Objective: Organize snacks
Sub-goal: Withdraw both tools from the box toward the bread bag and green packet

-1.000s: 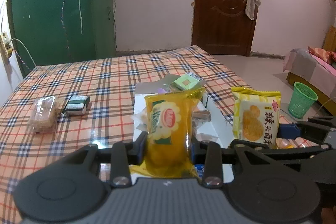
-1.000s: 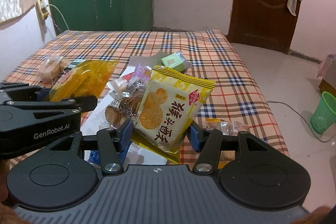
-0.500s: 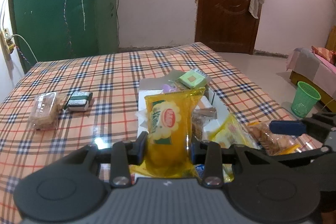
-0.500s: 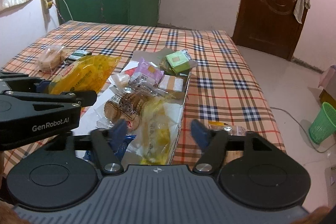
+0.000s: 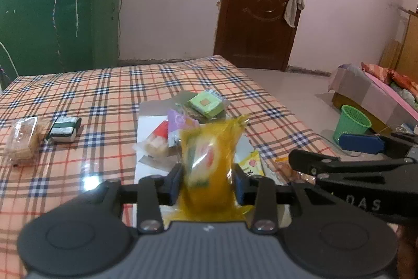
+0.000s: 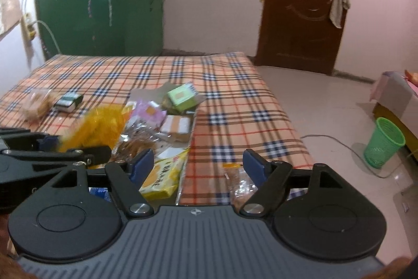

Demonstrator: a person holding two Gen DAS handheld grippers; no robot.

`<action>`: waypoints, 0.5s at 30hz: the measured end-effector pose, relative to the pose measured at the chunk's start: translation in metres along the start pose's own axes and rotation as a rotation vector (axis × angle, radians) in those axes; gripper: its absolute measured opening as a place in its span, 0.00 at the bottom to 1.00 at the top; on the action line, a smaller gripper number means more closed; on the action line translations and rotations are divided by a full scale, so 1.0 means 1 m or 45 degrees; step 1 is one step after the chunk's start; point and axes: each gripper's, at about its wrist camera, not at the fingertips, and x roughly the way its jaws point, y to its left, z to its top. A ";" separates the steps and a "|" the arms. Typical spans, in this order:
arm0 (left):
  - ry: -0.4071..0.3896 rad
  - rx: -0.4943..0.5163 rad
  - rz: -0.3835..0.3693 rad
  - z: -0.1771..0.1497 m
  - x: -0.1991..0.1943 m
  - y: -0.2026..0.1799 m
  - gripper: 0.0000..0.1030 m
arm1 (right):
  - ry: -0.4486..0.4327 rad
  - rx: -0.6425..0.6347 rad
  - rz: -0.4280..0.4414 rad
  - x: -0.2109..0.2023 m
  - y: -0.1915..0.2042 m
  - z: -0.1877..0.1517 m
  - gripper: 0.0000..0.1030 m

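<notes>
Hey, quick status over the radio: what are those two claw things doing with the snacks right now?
Left gripper opening, orange snack bag between its pads. Right gripper opening wide, empty; yellow cracker bag lies in the tray below. Nothing blocking.

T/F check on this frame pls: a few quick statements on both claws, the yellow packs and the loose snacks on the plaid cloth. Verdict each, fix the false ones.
1. The left claw has an orange-yellow snack bag between its fingers. True; its jaws are opening.
2. The right claw clamps the yellow cracker pack. False: that pack lies in the snack pile below, and the right claw's jaws are opening with nothing between them.
3. A green box sits at the far end of the snack pile. True.
4. The green basket stands on the plaid cloth. False: it stands on the floor, to the right of the bed.
5. A dark green-and-white pack lies beside a clear-wrapped snack. True.
</notes>
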 end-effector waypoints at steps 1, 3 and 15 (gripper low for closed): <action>-0.006 -0.005 0.011 0.000 0.000 0.001 0.52 | -0.002 0.007 -0.006 -0.001 -0.001 0.000 0.92; -0.010 -0.012 0.026 0.000 -0.001 0.004 0.55 | -0.005 0.013 -0.010 -0.002 -0.003 0.001 0.93; -0.002 -0.083 0.211 0.005 -0.016 0.046 0.60 | -0.034 -0.059 0.071 0.004 0.032 0.012 0.99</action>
